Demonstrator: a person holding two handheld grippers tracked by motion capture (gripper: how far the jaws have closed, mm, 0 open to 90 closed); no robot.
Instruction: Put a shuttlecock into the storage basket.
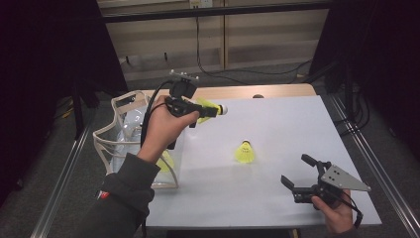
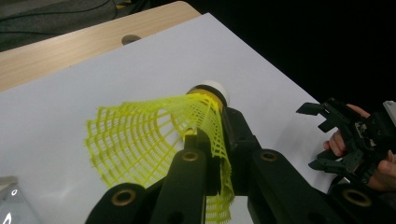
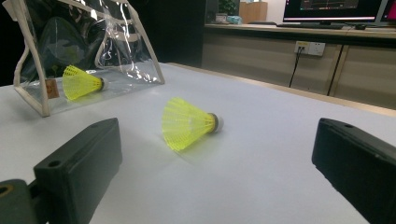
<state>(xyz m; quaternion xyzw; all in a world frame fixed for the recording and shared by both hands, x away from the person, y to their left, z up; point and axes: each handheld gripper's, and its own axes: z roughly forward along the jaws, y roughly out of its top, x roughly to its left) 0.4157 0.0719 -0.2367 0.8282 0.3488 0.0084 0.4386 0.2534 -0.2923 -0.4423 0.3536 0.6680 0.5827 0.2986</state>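
My left gripper [image 1: 207,111] is raised above the table's back left, shut on the mesh skirt of a yellow shuttlecock [image 1: 212,108] whose white cork points right. In the left gripper view the black jaws [image 2: 212,137] pinch that shuttlecock [image 2: 144,135] near its cork. A second yellow shuttlecock [image 1: 244,152] lies on its side mid-table, also in the right gripper view [image 3: 187,123]. My right gripper [image 1: 296,169] rests low at the front right, open and with nothing in it, aimed at this shuttlecock [image 3: 217,163]. A third shuttlecock [image 3: 81,82] lies inside the clear bag [image 3: 88,42].
The clear bag [image 1: 124,134] with white trim stands open at the table's left edge, under my left forearm. The white table [image 1: 282,124] has a wooden strip [image 1: 257,90] along its back. Dark floor and metal rails flank both sides. The right gripper [image 2: 315,136] appears far off in the left gripper view.
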